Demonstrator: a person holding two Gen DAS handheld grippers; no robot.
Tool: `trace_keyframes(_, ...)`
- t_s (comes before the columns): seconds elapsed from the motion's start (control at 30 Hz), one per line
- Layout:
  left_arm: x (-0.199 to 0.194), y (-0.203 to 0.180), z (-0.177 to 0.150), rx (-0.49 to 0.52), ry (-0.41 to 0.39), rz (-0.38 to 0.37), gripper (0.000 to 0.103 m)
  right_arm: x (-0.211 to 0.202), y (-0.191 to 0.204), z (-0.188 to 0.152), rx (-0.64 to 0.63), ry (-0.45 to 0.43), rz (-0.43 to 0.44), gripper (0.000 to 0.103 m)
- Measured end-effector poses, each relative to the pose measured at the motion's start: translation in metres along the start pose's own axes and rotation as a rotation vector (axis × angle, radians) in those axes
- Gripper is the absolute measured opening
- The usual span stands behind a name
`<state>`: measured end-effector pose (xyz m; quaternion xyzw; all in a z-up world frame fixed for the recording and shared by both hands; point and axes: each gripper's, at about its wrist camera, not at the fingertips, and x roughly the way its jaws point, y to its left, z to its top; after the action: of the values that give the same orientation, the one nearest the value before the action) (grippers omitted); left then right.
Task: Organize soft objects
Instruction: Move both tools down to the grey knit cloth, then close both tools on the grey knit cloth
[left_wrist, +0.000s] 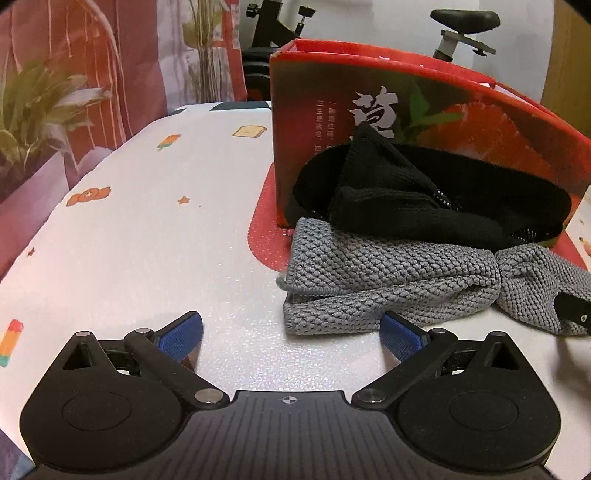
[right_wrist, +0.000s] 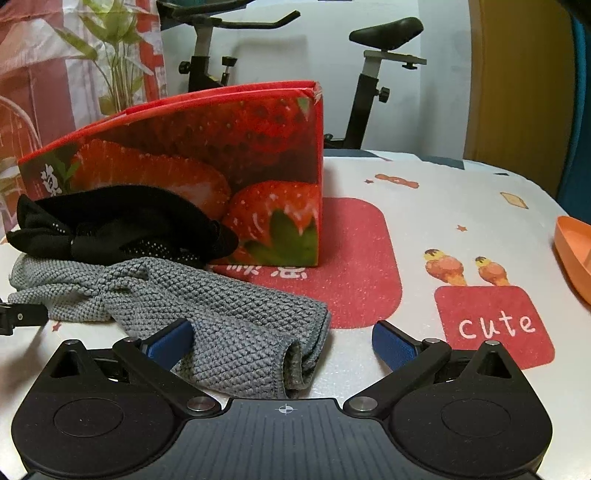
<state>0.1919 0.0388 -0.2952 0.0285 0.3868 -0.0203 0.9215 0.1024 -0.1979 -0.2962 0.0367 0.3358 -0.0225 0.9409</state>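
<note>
A grey knitted headband (left_wrist: 388, 277) lies on the table in front of a red strawberry box (left_wrist: 424, 122). A black knitted headband (left_wrist: 424, 203) rests partly on it, against the box. My left gripper (left_wrist: 291, 332) is open and empty, just short of the grey band's left end. In the right wrist view the grey headband (right_wrist: 221, 314) lies between the jaws of my open right gripper (right_wrist: 282, 341), its right end folded. The black headband (right_wrist: 122, 225) lies behind it beside the box (right_wrist: 221, 166). The right gripper's tip (left_wrist: 572, 310) shows at the left wrist view's right edge.
The table has a white patterned cloth (left_wrist: 147, 240) with red patches (right_wrist: 362, 266). An orange tray (right_wrist: 576, 251) sits at the right edge. An exercise bike (right_wrist: 369, 74) and a plant (left_wrist: 37, 110) stand behind the table.
</note>
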Motion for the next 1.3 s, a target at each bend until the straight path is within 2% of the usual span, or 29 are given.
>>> trace_keyframes(0.53, -0.003, 0.000, -0.009, 0.013, -0.041, -0.010, 0.103, 0.004, -0.002, 0.001, -0.003, 0.006, 0.003, 0.103)
trace_keyframes(0.8, -0.006, 0.002, -0.008, 0.017, -0.028, -0.030, 0.102, 0.003, -0.005, 0.001, 0.000, 0.001, 0.023, 0.103)
trace_keyframes(0.87, -0.009, 0.004, -0.009, 0.003, -0.032, -0.068, 0.094, 0.002, -0.005, 0.001, -0.002, 0.000, 0.030, 0.103)
trace_keyframes(0.93, -0.014, 0.011, -0.007, -0.051, -0.054, -0.148, 0.087, 0.003, -0.005, 0.001, -0.005, 0.000, 0.034, 0.103)
trace_keyframes(1.0, -0.020, 0.017, -0.005, -0.105, -0.086, -0.207, 0.087, 0.003, -0.005, 0.001, -0.008, 0.000, 0.038, 0.103)
trace_keyframes(1.13, -0.025, 0.024, 0.001, -0.167, -0.147, -0.224, 0.085, 0.002, -0.005, 0.000, -0.009, -0.005, 0.046, 0.101)
trace_keyframes(1.23, -0.014, 0.024, 0.005, -0.208, -0.101, -0.225, 0.073, 0.002, -0.004, 0.000, -0.013, -0.007, 0.046, 0.099)
trace_keyframes(1.3, -0.004, 0.027, 0.007, -0.241, -0.082, -0.237, 0.073, 0.002, -0.004, 0.000, -0.013, -0.009, 0.048, 0.099)
